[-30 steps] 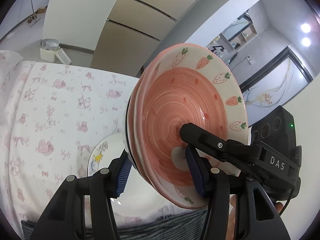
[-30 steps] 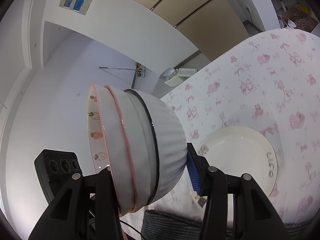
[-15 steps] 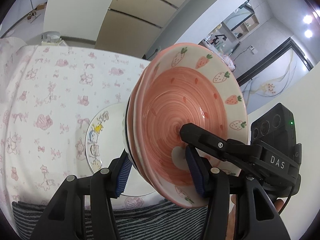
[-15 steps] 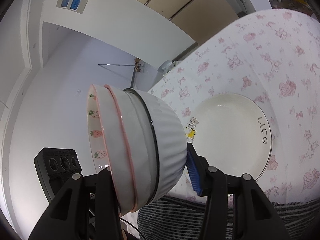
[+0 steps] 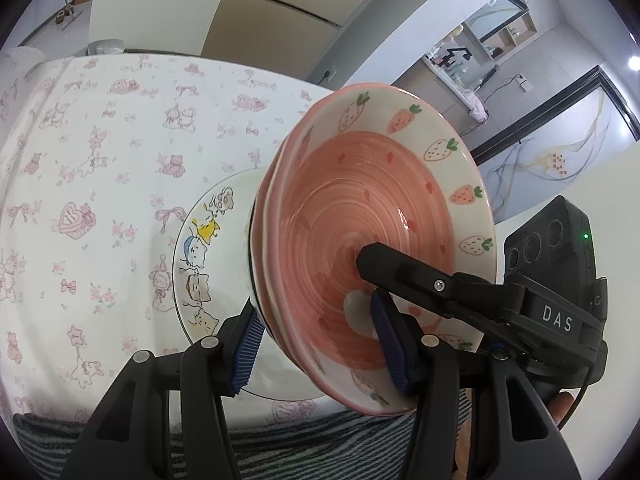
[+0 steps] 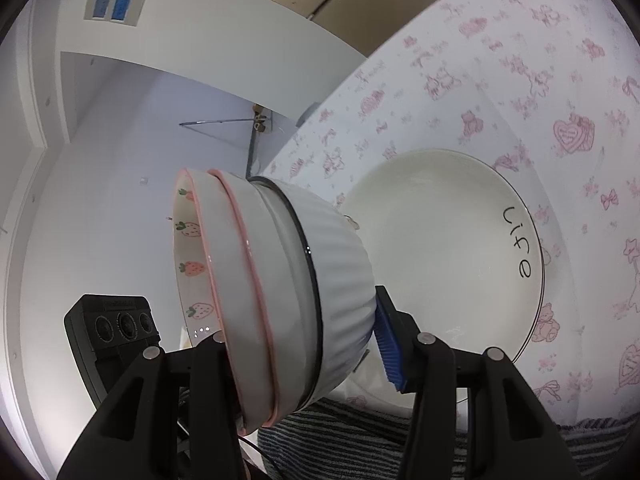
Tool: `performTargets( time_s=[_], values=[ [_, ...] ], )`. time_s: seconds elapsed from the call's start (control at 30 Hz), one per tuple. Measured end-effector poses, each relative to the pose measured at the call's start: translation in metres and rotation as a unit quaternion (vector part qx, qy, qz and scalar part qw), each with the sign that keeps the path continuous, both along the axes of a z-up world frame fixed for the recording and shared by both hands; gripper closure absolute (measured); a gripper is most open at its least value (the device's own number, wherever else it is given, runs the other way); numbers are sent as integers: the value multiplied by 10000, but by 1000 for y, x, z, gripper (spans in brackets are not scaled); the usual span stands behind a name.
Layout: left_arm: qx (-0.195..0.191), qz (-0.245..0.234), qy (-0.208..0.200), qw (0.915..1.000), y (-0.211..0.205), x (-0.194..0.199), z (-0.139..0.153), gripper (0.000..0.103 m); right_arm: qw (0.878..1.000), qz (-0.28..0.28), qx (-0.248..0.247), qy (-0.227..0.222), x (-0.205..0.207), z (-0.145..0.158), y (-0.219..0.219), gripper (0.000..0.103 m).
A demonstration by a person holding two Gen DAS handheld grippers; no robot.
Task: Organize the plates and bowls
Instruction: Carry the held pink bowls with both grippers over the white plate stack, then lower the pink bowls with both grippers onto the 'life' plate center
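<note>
Three nested bowls fill my left wrist view: the strawberry bowl (image 5: 372,240) faces the camera, tipped on edge, with a second pink-rimmed bowl (image 5: 269,216) and a black-rimmed one behind it. My left gripper (image 5: 316,340) pinches the stack at its lower rim, one blue pad of my fingers (image 5: 249,344) on the outside, the other against the pink inside. The finger of my right gripper (image 5: 416,280) reaches into the bowl from the right. Behind the stack, a cat plate (image 5: 204,264) lies on the surface's pink-printed cloth (image 5: 80,168), near its front edge.

From the right wrist view the same stack shows from the back: the ribbed white bowl (image 6: 340,280) outermost, held off the surface. My right gripper (image 6: 304,356) clamps it, one blue pad (image 6: 388,344) pressed on the ribbed wall, the other finger hidden inside the strawberry bowl (image 6: 190,240). Beyond it, the plate lettered "life" (image 6: 452,248) rests on the cloth (image 6: 500,60). A striped towel (image 6: 360,440) lies along the front edge.
</note>
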State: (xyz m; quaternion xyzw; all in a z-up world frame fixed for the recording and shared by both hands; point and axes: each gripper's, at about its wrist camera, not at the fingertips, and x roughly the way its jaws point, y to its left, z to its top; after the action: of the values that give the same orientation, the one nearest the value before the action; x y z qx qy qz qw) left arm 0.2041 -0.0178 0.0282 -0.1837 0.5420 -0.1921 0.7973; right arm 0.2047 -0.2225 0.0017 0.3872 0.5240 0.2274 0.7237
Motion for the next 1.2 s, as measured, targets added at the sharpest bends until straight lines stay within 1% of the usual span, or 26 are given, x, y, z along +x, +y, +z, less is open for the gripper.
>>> performTargets(
  time_s=[0.1, 0.23, 0.3, 0.37, 0.63, 0.87, 1.03, 1.2],
  values=[
    [8, -18, 53, 10000, -1, 4, -10, 47, 10000, -19, -4, 92, 1, -10, -1, 56],
    [110, -87, 53, 9999, -6, 9, -20, 47, 9998, -46, -41, 178, 2, -20, -3, 56],
    [116, -107, 116, 9998, -6, 13, -27, 47, 9997, -42, -18, 234, 4, -25, -3, 53],
    [136, -122, 171, 9997, -6, 17, -33, 47, 9995, -21, 7, 318, 5, -32, -4, 53],
    [295, -231, 260, 9990, -16, 24, -54, 47, 9986, -73, -115, 517, 7, -50, -5, 53],
    [320, -249, 177, 9990, -17, 26, -56, 47, 9986, -57, -74, 512, 6, -50, -8, 54],
    [283, -258, 204, 9991, -17, 29, -60, 47, 9986, -38, -286, 433, 6, -47, -5, 54],
    [241, -268, 237, 9991, -15, 30, -64, 47, 9985, 9, -393, 372, 8, -46, -2, 54]
  ],
)
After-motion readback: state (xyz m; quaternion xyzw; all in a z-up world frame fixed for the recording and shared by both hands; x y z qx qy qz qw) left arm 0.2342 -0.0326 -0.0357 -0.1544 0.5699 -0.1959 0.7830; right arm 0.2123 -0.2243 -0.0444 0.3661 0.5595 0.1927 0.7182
